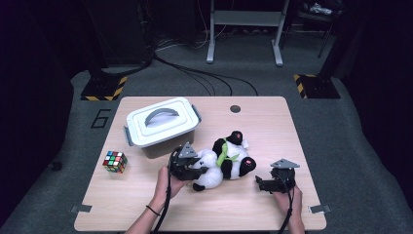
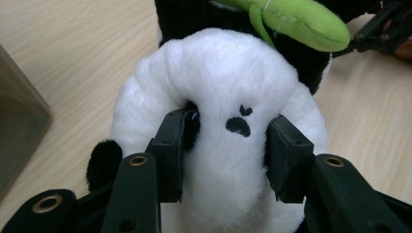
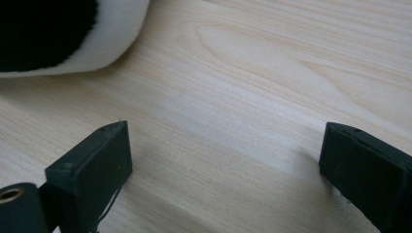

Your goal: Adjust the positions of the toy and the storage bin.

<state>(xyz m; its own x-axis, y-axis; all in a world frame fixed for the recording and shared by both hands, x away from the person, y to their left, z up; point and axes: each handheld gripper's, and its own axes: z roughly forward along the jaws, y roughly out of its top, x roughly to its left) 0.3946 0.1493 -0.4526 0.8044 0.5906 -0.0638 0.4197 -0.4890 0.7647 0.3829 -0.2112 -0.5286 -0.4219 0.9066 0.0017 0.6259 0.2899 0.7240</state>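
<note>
Left gripper (image 2: 224, 145) is clamped on the plush panda (image 2: 228, 97), right gripper (image 3: 223, 165) sits apart; lifting it toward the lidded box (image 1: 162, 124) looks next.

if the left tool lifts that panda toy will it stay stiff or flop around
Probably floppy: the panda toy bulges around the left tool, whose pads sink into the white plush. It likely weighs little for its bulk, being soft fur all over. It should not slip much, since the fur dents under the grip, but the free limbs may dangle.
</note>
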